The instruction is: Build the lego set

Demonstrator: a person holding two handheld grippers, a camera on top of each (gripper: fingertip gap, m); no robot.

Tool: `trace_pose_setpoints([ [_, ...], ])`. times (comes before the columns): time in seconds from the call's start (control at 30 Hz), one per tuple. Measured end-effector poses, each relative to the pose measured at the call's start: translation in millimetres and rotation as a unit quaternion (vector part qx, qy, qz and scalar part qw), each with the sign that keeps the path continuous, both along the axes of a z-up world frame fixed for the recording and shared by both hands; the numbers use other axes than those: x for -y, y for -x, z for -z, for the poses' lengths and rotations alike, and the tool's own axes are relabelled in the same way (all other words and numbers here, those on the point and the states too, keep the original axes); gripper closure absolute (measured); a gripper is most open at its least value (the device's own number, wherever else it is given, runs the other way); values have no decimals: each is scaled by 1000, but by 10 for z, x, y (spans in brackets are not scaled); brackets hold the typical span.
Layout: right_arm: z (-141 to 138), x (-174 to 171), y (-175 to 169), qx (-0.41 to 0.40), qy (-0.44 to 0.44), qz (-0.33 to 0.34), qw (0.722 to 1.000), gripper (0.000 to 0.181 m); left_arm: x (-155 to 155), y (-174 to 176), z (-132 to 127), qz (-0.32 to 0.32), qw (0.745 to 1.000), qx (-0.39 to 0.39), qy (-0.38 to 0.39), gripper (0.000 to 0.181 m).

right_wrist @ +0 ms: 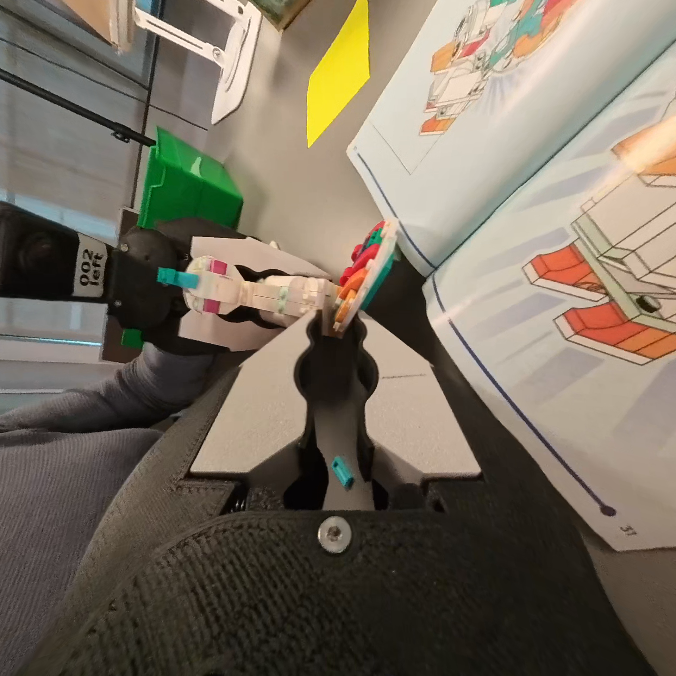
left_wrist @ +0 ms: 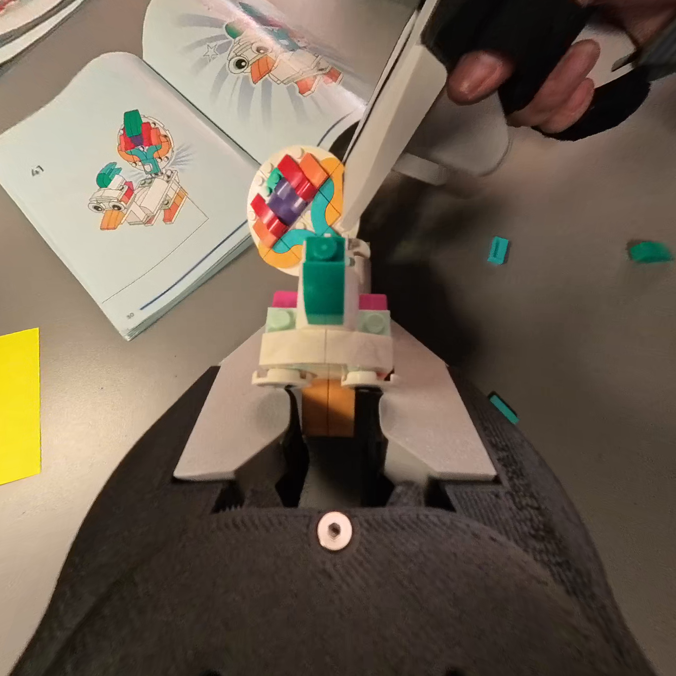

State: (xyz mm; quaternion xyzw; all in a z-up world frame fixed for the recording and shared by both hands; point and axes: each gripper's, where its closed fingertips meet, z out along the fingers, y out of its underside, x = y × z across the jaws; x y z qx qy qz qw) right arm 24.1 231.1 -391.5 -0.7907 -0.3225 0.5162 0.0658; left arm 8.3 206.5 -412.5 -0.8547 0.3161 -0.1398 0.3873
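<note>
Mating underway: white lego body (left_wrist: pixel 325 329) clamped at orange base by left hand-held gripper (left_wrist: pixel 329 395); round tail disc (left_wrist: pixel 296 205), at 12 o'clock, pinched at rim by right hand-held gripper (right_wrist: pixel 334 322). Risk: off-axis push, disc pops off; loose teal pcs (left_wrist: pixel 498 250) at 3 o'clock, on tabletop (left_wrist: pixel 548 329).

Instruction booklet (right_wrist: pixel 548 256) cut off at the frame's right edge; loose teal piece (left_wrist: pixel 650 251) blurred, shape indeterminate; gloved hand (left_wrist: pixel 548 73) cropped at top.
</note>
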Motion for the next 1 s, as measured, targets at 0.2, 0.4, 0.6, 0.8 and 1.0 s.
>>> trace_pose_setpoints([
  [0.2,2,-62,32,-6,-68,4,998,177,-104,256,-190,-66,997,44,-13,146],
  [0.4,-48,240,-287,138,-222,-170,950,177,-98,329,-127,-105,992,73,20,146],
  [0.6,-172,323,-477,263,-337,-333,841,177,106,37,-37,-67,992,77,72,147],
  [0.8,-109,359,-404,279,-375,-356,809,175,167,-78,-30,-59,994,62,62,147],
  [1.0,-71,305,-358,286,-422,-351,785,168,181,-113,-22,-64,996,46,51,147],
])
